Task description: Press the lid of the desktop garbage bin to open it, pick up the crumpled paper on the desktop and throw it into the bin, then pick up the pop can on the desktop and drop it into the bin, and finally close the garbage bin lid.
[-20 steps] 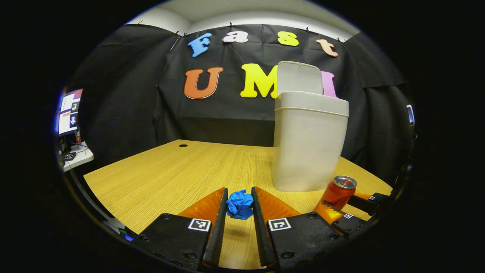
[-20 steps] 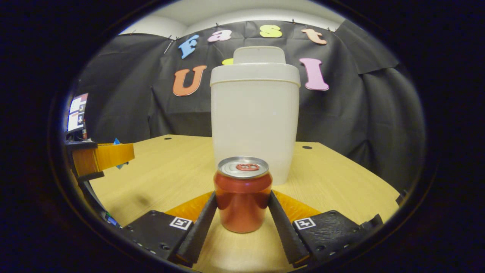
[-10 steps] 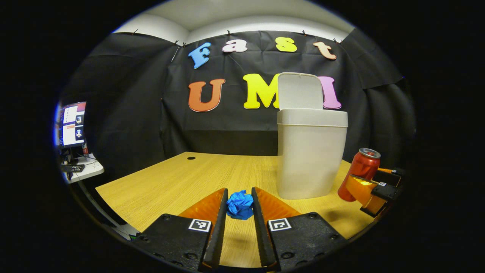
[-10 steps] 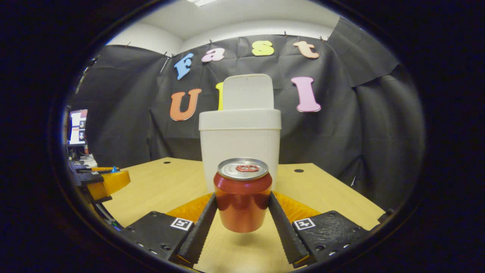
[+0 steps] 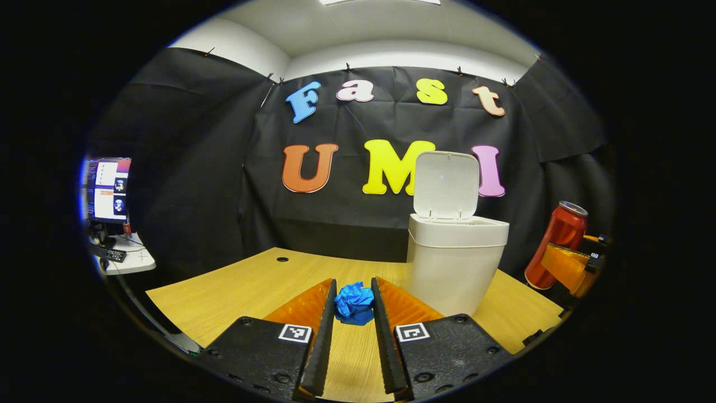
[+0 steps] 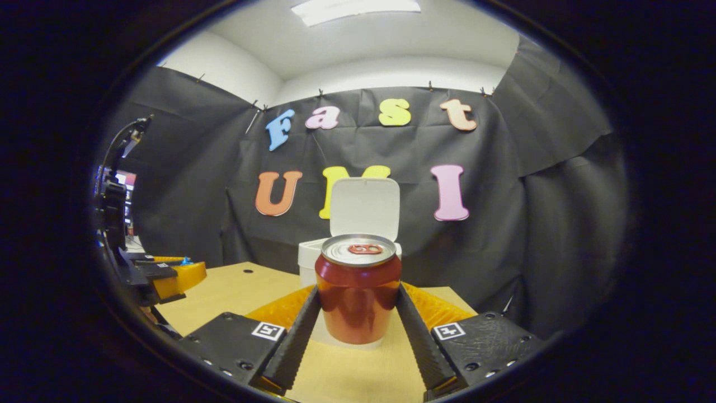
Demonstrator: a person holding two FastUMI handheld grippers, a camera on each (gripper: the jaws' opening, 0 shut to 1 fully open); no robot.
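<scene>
Wooden bench (image 5: pixel 251 285) has the bin (image 5: pixel 456 263) with lid (image 5: pixel 446 184) flipped up. Left tool (image 5: pixel 354 305) pinches blue paper (image 5: pixel 354 302), right tool (image 6: pixel 358 308) grips the can (image 6: pixel 358 288).

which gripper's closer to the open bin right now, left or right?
Left, by a small margin. The left gripper, holding the blue paper, sits just left of the bin. The right gripper, holding the can, faces it from farther back.

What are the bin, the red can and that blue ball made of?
Bin: looks like matte off-white plastic, smooth moulded walls. Can: likely aluminium, glossy red with a silvery top. Blue ball: crumpled paper, judging by its sharp creases.
</scene>
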